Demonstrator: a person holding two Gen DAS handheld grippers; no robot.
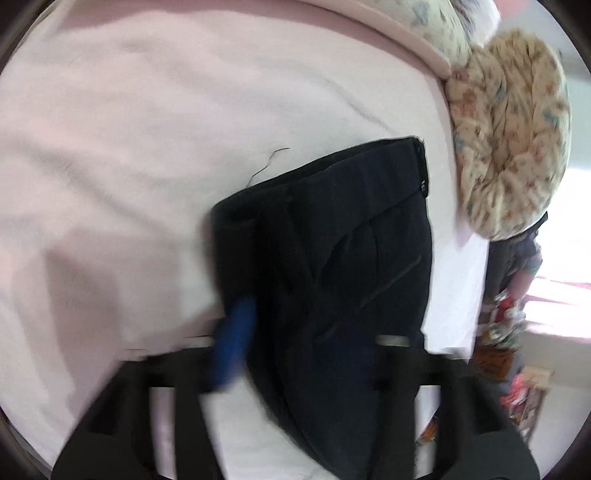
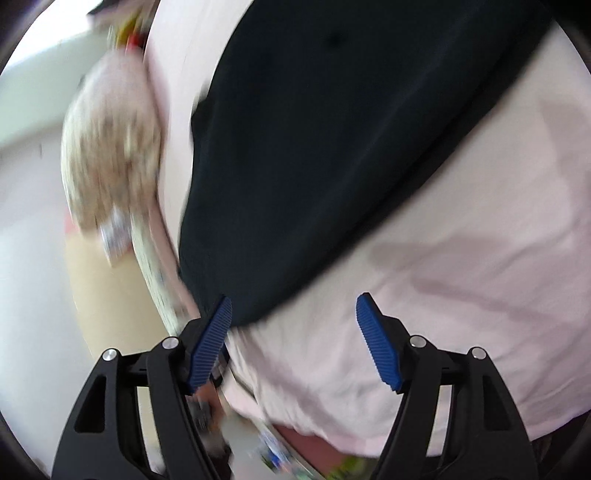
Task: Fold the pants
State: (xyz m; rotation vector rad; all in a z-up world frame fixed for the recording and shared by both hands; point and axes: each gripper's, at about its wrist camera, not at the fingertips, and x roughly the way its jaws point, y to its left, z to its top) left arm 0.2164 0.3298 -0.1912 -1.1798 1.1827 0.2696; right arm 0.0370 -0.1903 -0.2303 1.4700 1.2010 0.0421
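Observation:
Folded black pants (image 1: 332,258) lie on a pink bed sheet (image 1: 129,129), waistband toward the floral cushion. My left gripper (image 1: 317,325) is blurred and hangs low over the pants' near end. Its blue left pad (image 1: 236,332) sits at the pants' left edge, and the other finger shows only as a dark smear on the right. The jaws stand wide apart with the cloth lying between them. In the right wrist view the pants (image 2: 332,147) fill the upper middle. My right gripper (image 2: 294,299) is open just short of their near edge, with nothing between its blue pads (image 2: 376,343).
A round floral cushion (image 1: 509,133) lies at the bed's right edge beside the waistband, and a second pillow (image 1: 436,26) lies further back. Colourful clutter (image 1: 509,332) sits on the floor past the bed. In the right wrist view the cushion (image 2: 110,155) is on the left, and the bed's edge runs under my left finger.

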